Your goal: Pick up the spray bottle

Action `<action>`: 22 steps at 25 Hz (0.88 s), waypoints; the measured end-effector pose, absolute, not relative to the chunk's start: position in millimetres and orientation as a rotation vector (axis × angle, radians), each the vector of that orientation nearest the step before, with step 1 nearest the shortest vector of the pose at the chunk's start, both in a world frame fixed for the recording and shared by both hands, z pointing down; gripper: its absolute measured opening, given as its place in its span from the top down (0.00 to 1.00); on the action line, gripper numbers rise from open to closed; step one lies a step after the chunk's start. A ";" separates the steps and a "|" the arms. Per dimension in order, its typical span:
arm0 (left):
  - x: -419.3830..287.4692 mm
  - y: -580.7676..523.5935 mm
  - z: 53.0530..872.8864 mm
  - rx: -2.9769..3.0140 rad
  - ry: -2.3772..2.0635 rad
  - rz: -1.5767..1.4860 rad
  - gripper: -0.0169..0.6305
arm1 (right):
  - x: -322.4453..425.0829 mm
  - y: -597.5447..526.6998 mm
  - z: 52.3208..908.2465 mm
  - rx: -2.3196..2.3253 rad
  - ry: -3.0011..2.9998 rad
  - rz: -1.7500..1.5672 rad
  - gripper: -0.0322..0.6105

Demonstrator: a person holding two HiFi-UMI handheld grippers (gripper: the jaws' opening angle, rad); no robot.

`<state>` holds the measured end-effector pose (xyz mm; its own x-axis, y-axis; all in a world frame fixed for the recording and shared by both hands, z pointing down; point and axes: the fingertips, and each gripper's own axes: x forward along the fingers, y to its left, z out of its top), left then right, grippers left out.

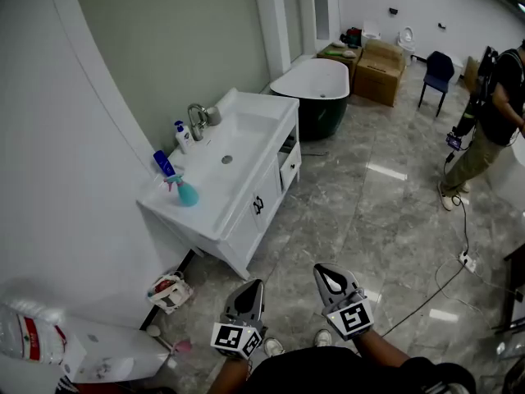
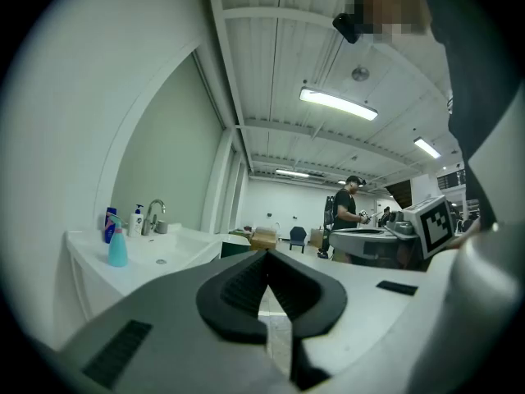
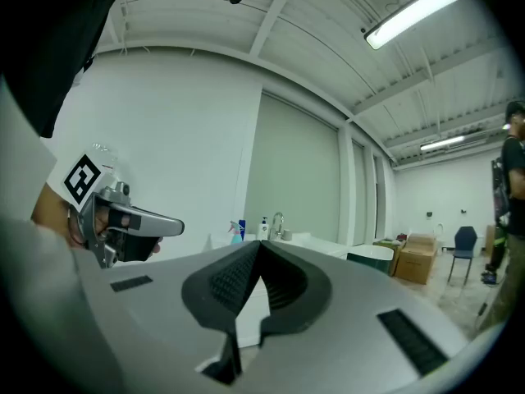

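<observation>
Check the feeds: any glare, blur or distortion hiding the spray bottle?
Head view: sharp, evenly lit, walls bent by fisheye; lamp glare on the floor, clear of the spray bottle. Left gripper view: dark round vignette, bottle small but sharp. Right gripper view: bright ceiling lamp, bottle tiny.

Bright ceiling tubes [image 2: 338,103] glare off the floor [image 1: 385,172]; fisheye edges warp, perhaps slightly soft.
</observation>
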<state>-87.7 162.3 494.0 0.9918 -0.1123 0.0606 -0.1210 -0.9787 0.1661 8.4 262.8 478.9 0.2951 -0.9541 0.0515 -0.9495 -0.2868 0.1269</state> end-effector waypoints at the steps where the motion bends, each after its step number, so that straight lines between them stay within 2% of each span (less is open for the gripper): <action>1: -87.5 162.9 494.2 2.963 -0.175 0.077 0.98 | 8.3 263.7 478.2 2.424 -1.792 -0.053 0.95; 8: -83.7 165.5 494.8 2.964 -0.162 0.076 0.98 | 11.9 263.4 471.5 2.455 -1.800 -0.109 0.95; 9: -83.5 165.8 494.3 2.965 -0.163 0.076 0.98 | 12.8 263.4 471.7 2.460 -1.793 -0.105 0.92; 18: -79.4 174.7 495.0 2.968 -0.191 0.084 0.98 | 24.7 266.9 473.9 2.507 -1.815 -0.095 0.15; 20: -78.0 177.1 495.1 2.967 -0.199 0.086 0.98 | 27.1 266.7 475.1 2.506 -1.826 -0.089 0.05; 22: -75.6 181.6 495.0 2.966 -0.207 0.089 0.98 | 30.1 268.9 477.3 2.495 -1.836 -0.082 0.03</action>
